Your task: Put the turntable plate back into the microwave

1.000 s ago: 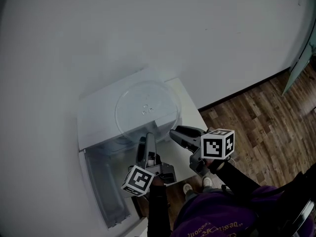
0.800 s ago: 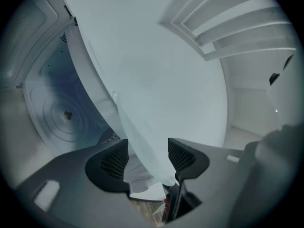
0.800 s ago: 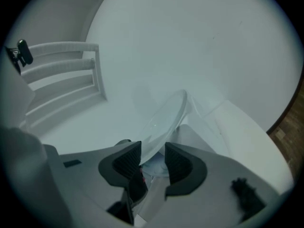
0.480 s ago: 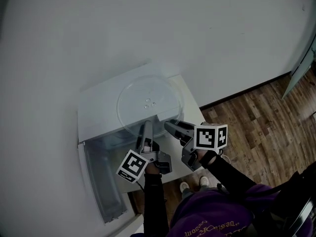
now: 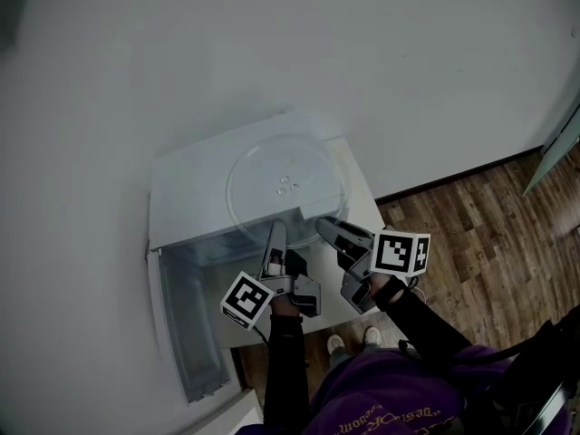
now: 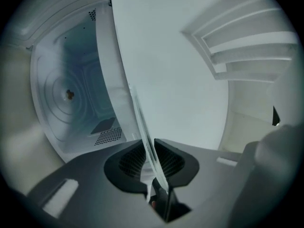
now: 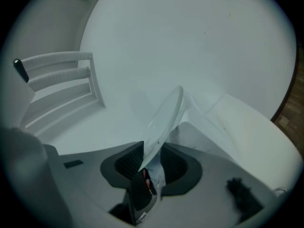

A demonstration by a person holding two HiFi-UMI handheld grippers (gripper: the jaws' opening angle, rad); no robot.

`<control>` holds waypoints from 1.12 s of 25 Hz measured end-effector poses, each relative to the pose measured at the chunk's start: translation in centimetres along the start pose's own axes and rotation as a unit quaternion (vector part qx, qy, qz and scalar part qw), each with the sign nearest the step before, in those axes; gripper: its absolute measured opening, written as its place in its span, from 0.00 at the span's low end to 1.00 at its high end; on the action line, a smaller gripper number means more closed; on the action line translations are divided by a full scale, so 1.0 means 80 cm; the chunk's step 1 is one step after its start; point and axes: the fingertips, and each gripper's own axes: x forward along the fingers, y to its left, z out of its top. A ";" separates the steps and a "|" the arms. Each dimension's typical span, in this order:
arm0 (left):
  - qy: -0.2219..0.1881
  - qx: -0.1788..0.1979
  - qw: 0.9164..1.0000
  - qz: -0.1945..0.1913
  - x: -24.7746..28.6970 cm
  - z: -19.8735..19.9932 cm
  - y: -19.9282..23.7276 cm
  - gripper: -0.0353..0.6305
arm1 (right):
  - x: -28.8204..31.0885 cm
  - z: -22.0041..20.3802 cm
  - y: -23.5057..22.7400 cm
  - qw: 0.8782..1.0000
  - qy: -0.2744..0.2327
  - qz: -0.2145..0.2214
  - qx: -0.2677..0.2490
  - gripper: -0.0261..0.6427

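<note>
The clear glass turntable plate (image 5: 285, 188) lies flat on top of the white microwave (image 5: 186, 198), whose door (image 5: 186, 333) hangs open at the lower left. My left gripper (image 5: 275, 234) is at the plate's near rim. In the left gripper view its jaws (image 6: 151, 158) are closing, and the pads press on the thin edge of the plate (image 6: 141, 127). The empty cavity (image 6: 71, 94) shows at the left of that view. My right gripper (image 5: 324, 227) is at the same rim further right. Its jaws (image 7: 151, 163) are closing around the plate (image 7: 166, 118), with a small gap at one pad.
The microwave stands on a white cabinet (image 5: 361, 208) against a white wall (image 5: 272, 43). Wooden floor (image 5: 471, 216) lies to the right, and the person's feet (image 5: 353, 341) are below the grippers. White slats (image 6: 247, 42) show above in both gripper views.
Both grippers have come up to the plate's near rim. The left jaws have closed onto it and the right jaws have narrowed. The plate has not moved.
</note>
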 end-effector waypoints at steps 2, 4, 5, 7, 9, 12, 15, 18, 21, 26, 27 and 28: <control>-0.003 0.007 1.000 0.000 -0.011 0.000 -0.002 0.15 | -0.006 -0.006 0.007 1.000 -0.003 0.003 -0.001 0.21; -0.007 0.006 1.000 -0.006 -0.017 -0.001 -0.004 0.15 | -0.010 -0.009 0.011 1.000 -0.006 0.005 -0.005 0.21; -0.008 0.006 1.000 -0.009 -0.019 -0.002 -0.004 0.15 | -0.011 -0.009 0.011 1.000 -0.007 0.007 -0.007 0.21; -0.013 0.003 1.000 -0.014 -0.024 -0.002 -0.001 0.15 | -0.012 -0.012 0.013 1.000 -0.008 0.011 -0.011 0.21; -0.021 -0.018 0.999 -0.026 -0.030 -0.002 -0.004 0.15 | -0.014 -0.016 0.018 1.000 -0.006 0.015 -0.021 0.21; -0.038 -0.038 0.998 -0.036 -0.051 0.004 -0.015 0.14 | -0.016 -0.025 0.041 0.998 -0.004 0.028 -0.049 0.21; -0.058 -0.022 0.997 -0.049 -0.071 0.013 -0.035 0.14 | -0.021 -0.033 0.064 0.997 0.003 0.047 -0.060 0.21; -0.073 0.004 0.996 -0.055 -0.072 0.016 -0.047 0.14 | -0.021 -0.028 0.072 0.996 0.014 0.068 -0.063 0.21; -0.086 0.020 0.994 -0.056 -0.078 0.019 -0.054 0.14 | -0.021 -0.029 0.082 0.993 0.023 0.089 -0.071 0.21; -0.116 0.031 0.992 -0.037 -0.092 0.023 -0.066 0.14 | -0.020 -0.032 0.093 0.989 0.050 0.122 -0.061 0.21; -0.122 0.032 0.991 -0.035 -0.094 0.023 -0.066 0.14 | -0.020 -0.033 0.094 0.989 0.056 0.126 -0.060 0.21; -0.127 0.033 0.991 -0.032 -0.098 0.023 -0.067 0.14 | -0.021 -0.035 0.094 0.988 0.061 0.130 -0.059 0.21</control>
